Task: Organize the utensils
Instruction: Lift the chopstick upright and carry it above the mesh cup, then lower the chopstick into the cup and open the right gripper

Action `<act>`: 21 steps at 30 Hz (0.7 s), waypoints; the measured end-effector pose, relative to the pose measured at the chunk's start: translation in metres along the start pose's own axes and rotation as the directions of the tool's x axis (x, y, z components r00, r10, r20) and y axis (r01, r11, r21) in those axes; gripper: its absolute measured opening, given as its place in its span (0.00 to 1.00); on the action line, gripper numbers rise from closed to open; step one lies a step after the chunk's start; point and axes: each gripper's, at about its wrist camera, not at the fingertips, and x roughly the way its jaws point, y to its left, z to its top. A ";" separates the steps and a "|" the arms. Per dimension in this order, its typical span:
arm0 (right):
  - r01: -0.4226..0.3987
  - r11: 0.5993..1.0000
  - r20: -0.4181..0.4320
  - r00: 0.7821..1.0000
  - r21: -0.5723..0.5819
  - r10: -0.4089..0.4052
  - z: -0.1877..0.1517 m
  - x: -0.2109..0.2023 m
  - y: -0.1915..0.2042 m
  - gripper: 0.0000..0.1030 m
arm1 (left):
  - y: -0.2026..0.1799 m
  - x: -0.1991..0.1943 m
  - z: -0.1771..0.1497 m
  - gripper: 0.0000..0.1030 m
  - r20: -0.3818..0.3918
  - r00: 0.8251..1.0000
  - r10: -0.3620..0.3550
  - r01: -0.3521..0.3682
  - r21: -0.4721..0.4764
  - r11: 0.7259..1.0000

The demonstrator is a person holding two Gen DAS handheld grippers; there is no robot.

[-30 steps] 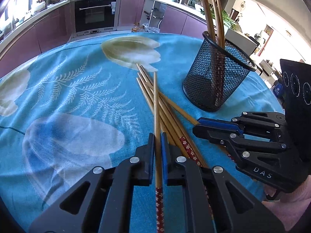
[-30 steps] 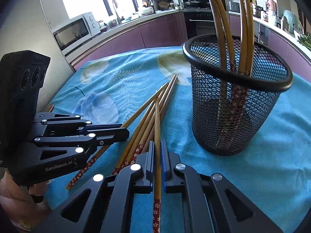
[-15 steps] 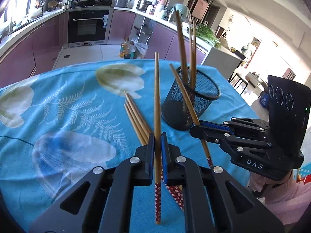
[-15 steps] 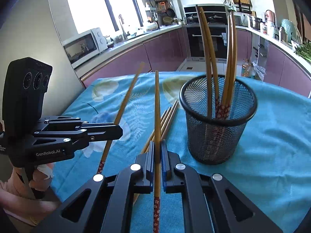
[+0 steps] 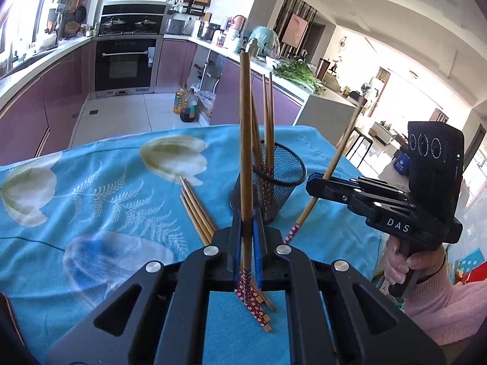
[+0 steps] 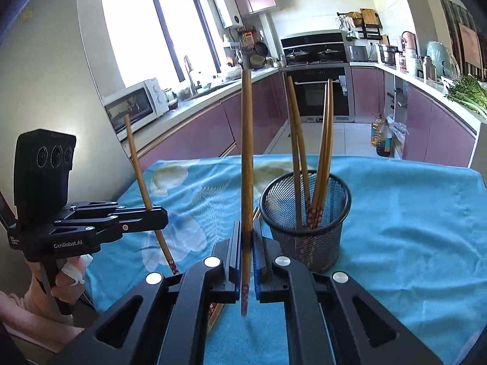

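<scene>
Both grippers are raised above the table, each holding one bamboo chopstick nearly upright with its red patterned end down. In the left wrist view my left gripper [image 5: 246, 222] is shut on a chopstick [image 5: 245, 140]. Just beyond it stands the black mesh cup [image 5: 275, 191]. To its right, my right gripper [image 5: 316, 182] grips a slanted chopstick [image 5: 334, 161]. In the right wrist view my right gripper [image 6: 247, 231] is shut on a chopstick [image 6: 246, 152], and the mesh cup [image 6: 307, 240] holding several chopsticks [image 6: 322, 158] stands to its right. My left gripper [image 6: 161, 217] holds its chopstick [image 6: 137, 164] at the left.
Loose chopsticks [image 5: 194, 210] lie on the blue flowered tablecloth [image 5: 100, 200] left of the cup. The table's far edge drops to the kitchen floor, where oil bottles [image 5: 185, 105] stand. A hand in a pink sleeve [image 5: 426, 276] holds the right gripper.
Both grippers have risen from the pile, each lifting a chopstick off the cloth. The chopsticks have swung from lying flat to nearly upright. The cup now looks smaller and farther below.
</scene>
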 end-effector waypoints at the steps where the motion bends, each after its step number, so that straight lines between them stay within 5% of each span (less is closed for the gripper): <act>1: 0.001 1.000 0.009 1.000 -0.001 -0.001 0.002 -0.003 0.000 0.05 | -0.001 -0.002 0.002 0.07 0.006 1.000 -0.005 0.005 -0.001 1.000; 21: 0.036 0.998 0.143 0.989 -0.055 -0.027 0.050 -0.034 -0.009 0.05 | -0.031 -0.014 0.060 0.07 0.135 0.990 -0.048 0.038 0.073 0.997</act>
